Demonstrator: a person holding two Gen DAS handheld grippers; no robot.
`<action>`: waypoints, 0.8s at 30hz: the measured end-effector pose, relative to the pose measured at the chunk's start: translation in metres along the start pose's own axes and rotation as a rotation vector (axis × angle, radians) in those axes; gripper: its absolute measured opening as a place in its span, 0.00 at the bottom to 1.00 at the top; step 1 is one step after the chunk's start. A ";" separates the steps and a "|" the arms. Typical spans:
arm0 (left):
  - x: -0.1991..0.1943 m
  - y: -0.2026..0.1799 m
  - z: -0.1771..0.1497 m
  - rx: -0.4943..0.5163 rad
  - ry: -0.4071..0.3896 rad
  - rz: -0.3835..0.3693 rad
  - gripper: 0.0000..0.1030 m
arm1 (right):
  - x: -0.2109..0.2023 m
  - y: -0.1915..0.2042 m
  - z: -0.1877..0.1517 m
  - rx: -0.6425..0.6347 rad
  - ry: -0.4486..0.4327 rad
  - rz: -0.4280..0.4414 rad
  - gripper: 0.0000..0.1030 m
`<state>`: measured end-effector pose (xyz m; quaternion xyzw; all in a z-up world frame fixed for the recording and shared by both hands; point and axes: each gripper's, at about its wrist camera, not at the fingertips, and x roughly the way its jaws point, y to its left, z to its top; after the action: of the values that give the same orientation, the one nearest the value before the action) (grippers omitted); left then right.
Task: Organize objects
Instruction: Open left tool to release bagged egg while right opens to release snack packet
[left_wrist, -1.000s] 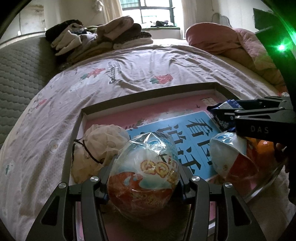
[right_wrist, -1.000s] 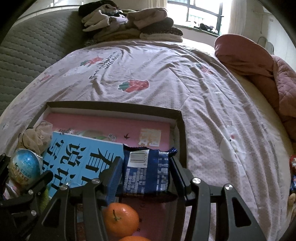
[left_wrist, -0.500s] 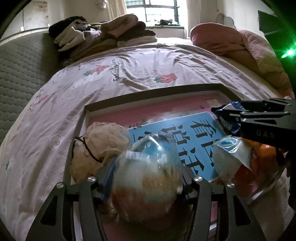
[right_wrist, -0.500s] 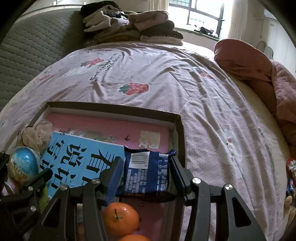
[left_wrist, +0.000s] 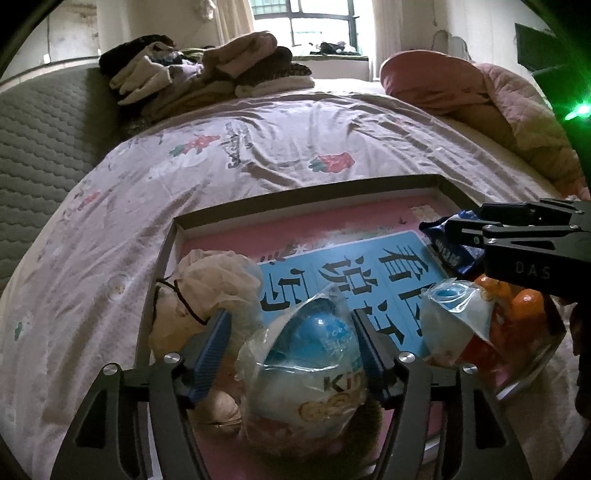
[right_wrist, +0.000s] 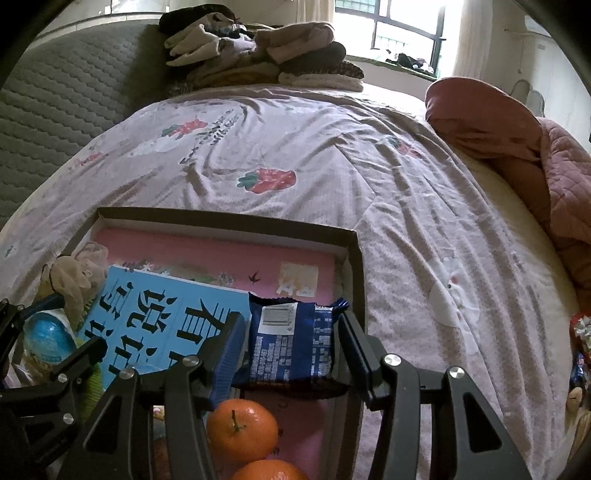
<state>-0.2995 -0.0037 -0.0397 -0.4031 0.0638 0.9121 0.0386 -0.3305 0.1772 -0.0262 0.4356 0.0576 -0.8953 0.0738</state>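
A shallow dark-rimmed box (left_wrist: 295, 201) with a pink floor lies on the bed. My left gripper (left_wrist: 291, 332) is open; a plastic-wrapped egg-shaped toy (left_wrist: 306, 384) lies between its fingers on the box floor, touching the right finger only. A second wrapped egg (left_wrist: 450, 321) lies to its right. My right gripper (right_wrist: 291, 336) is shut on a dark blue snack packet (right_wrist: 291, 339) and holds it over the box's right side, above two oranges (right_wrist: 242, 430). A blue book (right_wrist: 162, 325) lies in the box.
A beige cloth bundle with a black tie (left_wrist: 207, 291) sits at the box's left. A walnut (left_wrist: 218, 410) lies beside the left finger. Folded clothes (right_wrist: 258, 48) are stacked at the bed's far end, a pink quilt (right_wrist: 517, 147) at right. Wrapped sweets (right_wrist: 580, 332) lie on the sheet.
My left gripper has opened and let go of the wrapped egg, which now rests in the box. My right gripper has kept its hold on the packet, nearly still.
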 end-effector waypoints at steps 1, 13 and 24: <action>-0.001 0.000 0.000 -0.001 -0.004 0.000 0.67 | -0.001 0.000 0.000 0.000 -0.002 0.002 0.51; -0.021 0.004 0.009 -0.028 -0.038 -0.011 0.72 | -0.029 0.006 0.004 0.005 -0.059 0.036 0.51; -0.044 0.006 0.014 -0.048 -0.072 -0.008 0.73 | -0.064 0.011 0.005 0.005 -0.111 0.048 0.57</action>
<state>-0.2806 -0.0085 0.0030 -0.3712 0.0390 0.9271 0.0347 -0.2932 0.1710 0.0270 0.3866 0.0406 -0.9162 0.0970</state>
